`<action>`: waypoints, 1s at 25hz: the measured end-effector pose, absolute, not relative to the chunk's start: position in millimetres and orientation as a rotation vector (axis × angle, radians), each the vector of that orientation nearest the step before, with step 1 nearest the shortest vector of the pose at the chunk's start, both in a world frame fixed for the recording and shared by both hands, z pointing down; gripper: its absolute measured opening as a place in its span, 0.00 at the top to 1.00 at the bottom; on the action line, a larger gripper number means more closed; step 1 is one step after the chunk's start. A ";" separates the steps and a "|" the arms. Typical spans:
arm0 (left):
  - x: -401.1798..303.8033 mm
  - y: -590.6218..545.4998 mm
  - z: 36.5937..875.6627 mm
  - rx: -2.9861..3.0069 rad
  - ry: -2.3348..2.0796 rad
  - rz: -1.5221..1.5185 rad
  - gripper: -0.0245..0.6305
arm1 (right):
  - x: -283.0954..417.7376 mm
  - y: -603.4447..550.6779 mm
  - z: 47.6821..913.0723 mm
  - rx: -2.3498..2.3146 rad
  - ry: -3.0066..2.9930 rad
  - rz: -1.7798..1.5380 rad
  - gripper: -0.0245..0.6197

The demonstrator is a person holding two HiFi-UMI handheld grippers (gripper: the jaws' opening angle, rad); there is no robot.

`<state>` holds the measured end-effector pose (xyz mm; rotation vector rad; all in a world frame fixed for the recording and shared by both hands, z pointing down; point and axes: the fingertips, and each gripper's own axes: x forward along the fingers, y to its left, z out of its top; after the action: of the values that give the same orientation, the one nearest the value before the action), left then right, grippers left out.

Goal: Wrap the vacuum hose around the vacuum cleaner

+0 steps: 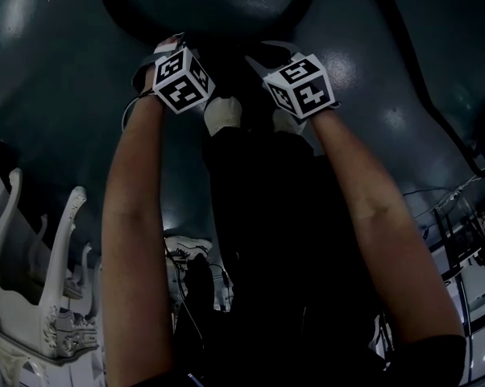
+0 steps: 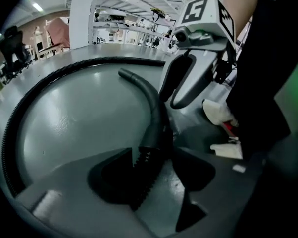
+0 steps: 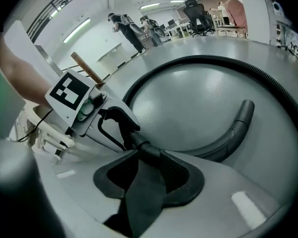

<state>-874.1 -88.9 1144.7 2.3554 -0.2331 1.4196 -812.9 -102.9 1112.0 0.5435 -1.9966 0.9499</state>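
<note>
Head view: two bare forearms reach steeply down, side by side, the left forearm (image 1: 134, 216) and the right forearm (image 1: 371, 208). Each ends at one marker cube. One black hose (image 1: 295, 5) arcs over the grey floor (image 1: 371, 111) beyond them. Two white shoes (image 1: 224, 113) show between the cubes.

Left gripper view: the left gripper (image 2: 151, 177) tilts down with its jaws apart. The ribbed stretch of hose runs between them and lies against the left-hand pad, with a strip of floor showing between it and the other pad. Ahead, the hose's single smooth curved end tube (image 2: 150, 100) lies on the floor, and the rest sweeps round in one wide loop. The right gripper (image 2: 203, 73) hangs just beside that tube.

Right gripper view: the right gripper (image 3: 146, 177) has its jaws closed on the hose, which fills the gap between the two pads. The left gripper (image 3: 99, 118) is close at the left.
</note>
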 end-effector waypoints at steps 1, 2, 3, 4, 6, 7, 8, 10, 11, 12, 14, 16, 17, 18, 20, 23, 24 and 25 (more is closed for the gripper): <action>-872.2 -88.9 1143.8 2.354 -0.205 1.428 0.58 | -812.9 -102.7 1112.9 0.538 -1.995 0.944 0.75; -869.1 -88.5 1142.7 2.363 -0.172 1.437 0.58 | -813.0 -102.6 1113.7 0.533 -1.996 0.938 0.74; -865.1 -87.9 1141.4 2.380 -0.138 1.446 0.59 | -813.5 -102.9 1114.1 0.529 -1.998 0.934 0.74; -860.7 -87.2 1140.4 2.397 -0.104 1.455 0.59 | -814.1 -103.5 1114.3 0.527 -2.000 0.931 0.74; -853.4 -85.2 1141.9 2.404 -0.056 1.481 0.60 | -814.5 -105.0 1114.3 0.525 -2.001 0.925 0.73; -851.3 -83.8 1144.8 2.388 -0.044 1.499 0.60 | -814.2 -104.9 1114.3 0.523 -1.999 0.926 0.73; -850.3 -82.4 1148.6 2.366 -0.039 1.522 0.60 | -813.9 -104.1 1114.4 0.520 -1.998 0.930 0.73; -850.5 -80.9 1156.1 2.331 -0.031 1.579 0.59 | -813.5 -102.8 1115.3 0.516 -1.998 0.939 0.73; -851.0 -80.8 1158.8 2.321 -0.026 1.600 0.59 | -813.5 -102.1 1115.9 0.512 -1.999 0.941 0.73; -851.4 -80.9 1160.4 2.312 -0.020 1.615 0.58 | -813.5 -101.2 1116.3 0.504 -2.000 0.939 0.73; -851.1 -81.3 1161.4 2.295 -0.010 1.633 0.57 | -813.0 -99.7 1116.2 0.479 -2.006 0.925 0.73; -849.1 -82.9 1161.4 2.284 -0.001 1.638 0.57 | -810.7 -101.5 1115.8 0.466 -2.012 0.914 0.73; -848.1 -83.7 1161.4 2.280 0.004 1.637 0.57 | -809.4 -103.4 1115.8 0.469 -2.014 0.916 0.73; -847.8 -84.1 1161.4 2.275 0.009 1.639 0.57 | -808.8 -105.1 1115.6 0.474 -2.016 0.922 0.73; -848.7 -84.1 1162.1 2.258 0.009 1.658 0.57 | -809.0 -107.2 1115.4 0.479 -2.022 0.930 0.73; -848.9 -83.6 1163.9 2.223 0.023 1.685 0.59 | -806.3 -107.7 1115.7 0.466 -2.023 0.928 0.73; -848.8 -83.3 1163.3 2.207 0.041 1.683 0.59 | -805.1 -107.8 1115.1 0.465 -2.021 0.929 0.73; -848.2 -82.7 1161.5 2.193 0.059 1.675 0.59 | -804.3 -107.9 1113.6 0.465 -2.021 0.932 0.73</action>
<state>-848.2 -82.7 1161.5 2.1930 0.0585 1.6751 -804.3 -107.9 1113.6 0.4655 -2.0208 0.9318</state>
